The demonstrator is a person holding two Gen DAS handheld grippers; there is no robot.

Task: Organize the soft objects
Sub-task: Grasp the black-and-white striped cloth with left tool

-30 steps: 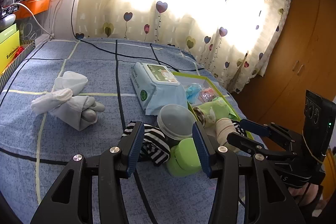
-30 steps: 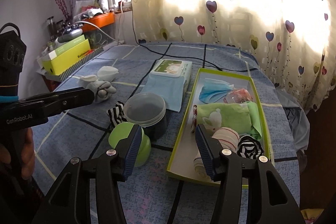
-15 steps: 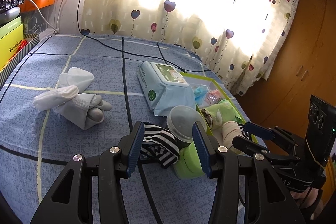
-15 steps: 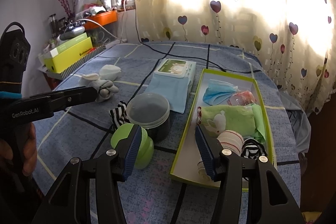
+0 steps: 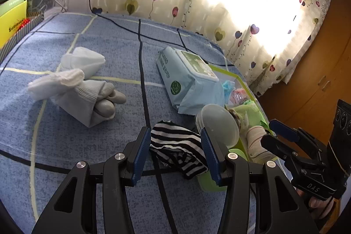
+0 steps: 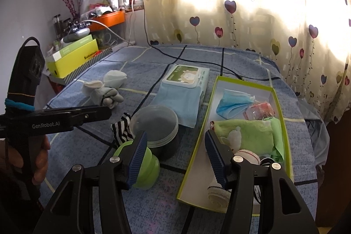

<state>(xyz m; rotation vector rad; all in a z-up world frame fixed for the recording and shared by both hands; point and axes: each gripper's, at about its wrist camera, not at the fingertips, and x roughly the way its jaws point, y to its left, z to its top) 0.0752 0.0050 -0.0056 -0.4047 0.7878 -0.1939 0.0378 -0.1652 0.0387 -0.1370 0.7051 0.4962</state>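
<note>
A black-and-white striped sock (image 5: 177, 146) lies on the blue bed cover, between the open fingers of my left gripper (image 5: 175, 152), which hangs over it. The sock also shows in the right wrist view (image 6: 122, 131). A green-rimmed tray (image 6: 197, 137) holds a blue face mask (image 6: 232, 100), a green towel (image 6: 252, 135) and rolled socks (image 6: 248, 157). My right gripper (image 6: 175, 159) is open and empty, low between a green container (image 6: 144, 170) and the tray. A pile of grey and white socks (image 5: 76, 84) lies to the left.
A wet-wipes pack (image 5: 188, 76) lies behind the striped sock. A clear lidded tub (image 5: 217, 126) stands next to the tray. A black cable (image 5: 140, 32) crosses the far bed. A yellow box (image 6: 74, 58) and cluttered shelf stand at the left edge.
My left gripper has moved forward and down, so the striped sock now lies between its open fingers. My right gripper has shifted slightly and stays open.
</note>
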